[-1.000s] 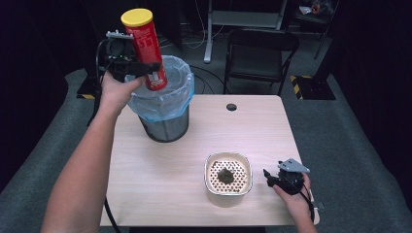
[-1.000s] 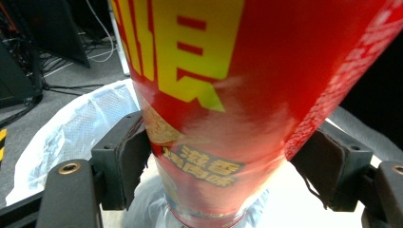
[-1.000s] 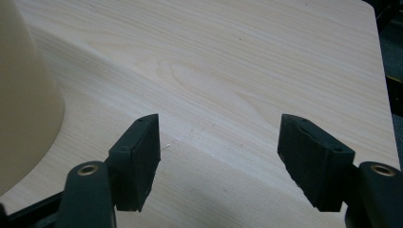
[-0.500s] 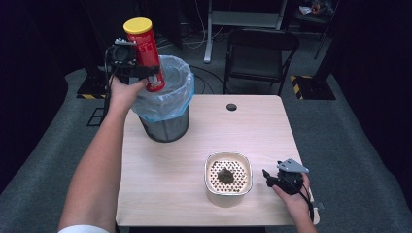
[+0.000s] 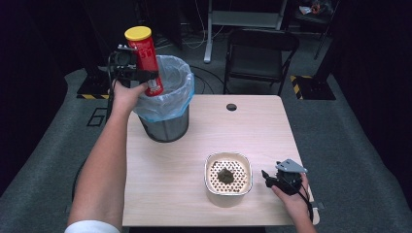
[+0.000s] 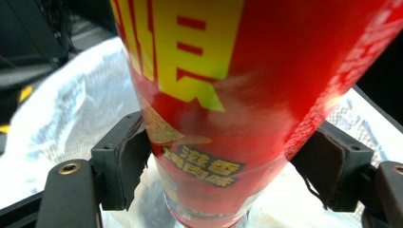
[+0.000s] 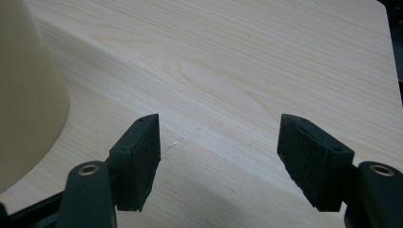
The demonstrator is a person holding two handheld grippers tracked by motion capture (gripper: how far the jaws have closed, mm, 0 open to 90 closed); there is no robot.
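Nearest, at the table's [image 5: 194, 160] front right corner: right gripper [image 5: 272, 178] held low over the wood, jaws spread wide with bare tabletop [image 7: 228, 80] between them in the right gripper view. Same spot and same pose as in the earlier frames.

Just left of it, a cream square bowl [image 5: 228, 173] with a perforated insert and a dark lump at its middle, resting on the table; its pale side [image 7: 23, 95] seen at the left edge of the right gripper view. Unmoved.

Farther back on the left, a mesh waste bin [image 5: 165, 121] lined with a pale blue bag, standing on the table's far left part. A small dark round hole [image 5: 231, 107] in the wood to its right.

Over the bin's near-left rim, left gripper [image 5: 141, 75] raised, jaws clamped on the lower part of a red canister [image 6: 214, 104] with yellow lid [image 5: 138, 33]. Canister [image 5: 148, 63] now closer to upright, lid tipped slightly left, where half a second ago it leaned more steeply; lower end now over the bag's opening. Left forearm stretched farther forward than before.

Beyond the table, a black chair [image 5: 262, 53] on grey floor.
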